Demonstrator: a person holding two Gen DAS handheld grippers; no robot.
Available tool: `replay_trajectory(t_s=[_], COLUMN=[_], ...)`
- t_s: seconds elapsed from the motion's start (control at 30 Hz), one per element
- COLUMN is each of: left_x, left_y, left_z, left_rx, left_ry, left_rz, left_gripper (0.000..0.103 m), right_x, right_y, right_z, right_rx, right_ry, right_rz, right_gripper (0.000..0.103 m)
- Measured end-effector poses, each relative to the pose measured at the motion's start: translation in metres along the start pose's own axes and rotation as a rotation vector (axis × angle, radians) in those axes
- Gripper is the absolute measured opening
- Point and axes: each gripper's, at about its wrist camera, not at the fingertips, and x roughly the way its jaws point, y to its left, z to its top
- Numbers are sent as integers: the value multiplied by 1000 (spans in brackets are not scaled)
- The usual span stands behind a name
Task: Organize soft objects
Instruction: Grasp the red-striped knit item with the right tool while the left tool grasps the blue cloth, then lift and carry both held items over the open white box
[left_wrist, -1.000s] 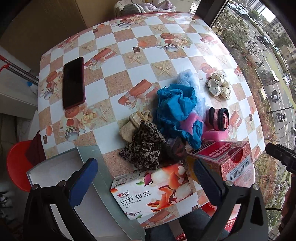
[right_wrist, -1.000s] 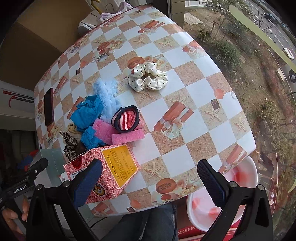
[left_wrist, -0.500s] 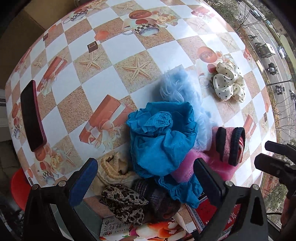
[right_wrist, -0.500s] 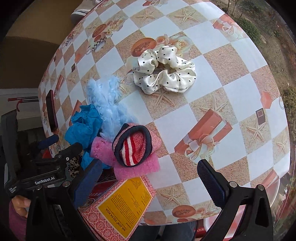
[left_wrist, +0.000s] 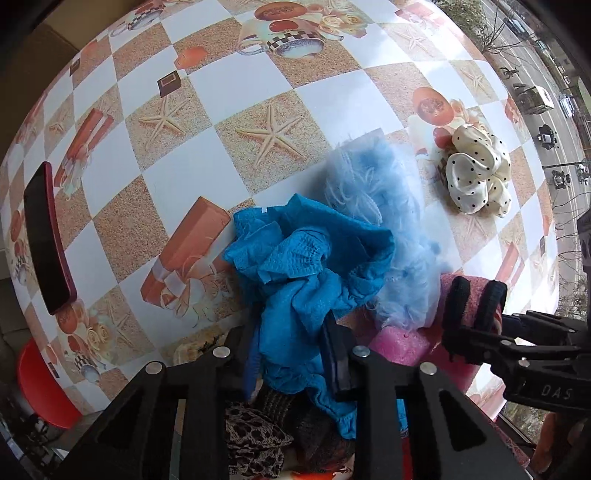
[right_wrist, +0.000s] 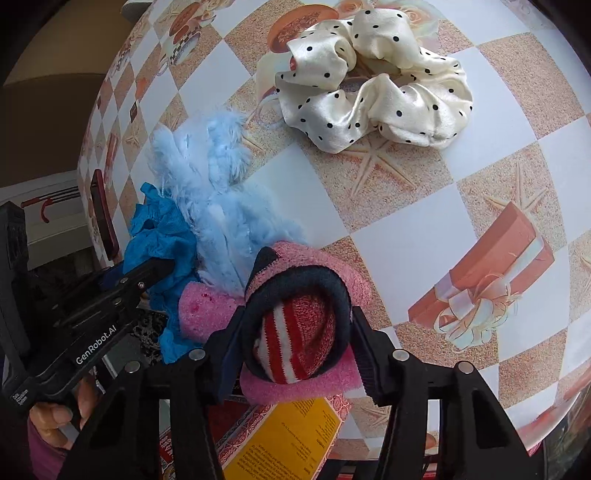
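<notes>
A pile of soft things lies on the checked table. My left gripper (left_wrist: 291, 354) is shut on the crumpled blue cloth (left_wrist: 314, 266), which also shows in the right wrist view (right_wrist: 159, 236). My right gripper (right_wrist: 295, 339) is shut on the rolled red-and-white striped sock with a dark cuff (right_wrist: 295, 325); the sock rests on pink fuzzy socks (right_wrist: 207, 310) and shows in the left wrist view (left_wrist: 476, 302). A pale blue fluffy piece (left_wrist: 384, 206) lies between cloth and sock. A cream polka-dot scrunchie (right_wrist: 373, 81) lies apart, further back.
A leopard-print cloth (left_wrist: 251, 435) and a dark knit item (left_wrist: 314, 432) lie under my left gripper. A red patterned box with a yellow label (right_wrist: 288, 435) sits at the near edge. A dark phone (left_wrist: 46, 240) lies at the left. The table (left_wrist: 229, 96) drops off to the right.
Both grippers have moved forward and down into the pile and closed: the left onto the blue cloth, the right onto the striped sock.
</notes>
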Motion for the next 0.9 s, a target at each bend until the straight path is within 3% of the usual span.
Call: replay_trajectory(t_s=[0.07, 0.27, 0.47, 0.77, 0.9], left_x=[-5, -35, -69, -94, -101], left_y=[7, 32, 30, 3, 0], left_z=[-1, -13, -30, -74, -103], left_rx=[-20, -57, -44, -12, -8], left_ry=[-33, -143, -252, -312, -310], left_rz=[6, 55, 117, 154, 136], left_gripper=[25, 23, 23, 23, 23], right_x=[-3, -31, -66, -87, -97], right_y=[-3, -3, 10, 23, 22], right_z=[0, -7, -21, -47, -67], right_rx=[15, -28, -118, -178, -194], right_ry=[-18, -115, -234, -314, -339], right_rz=[22, -19, -116, -227, -256], right_gripper=[39, 39, 39, 39, 39])
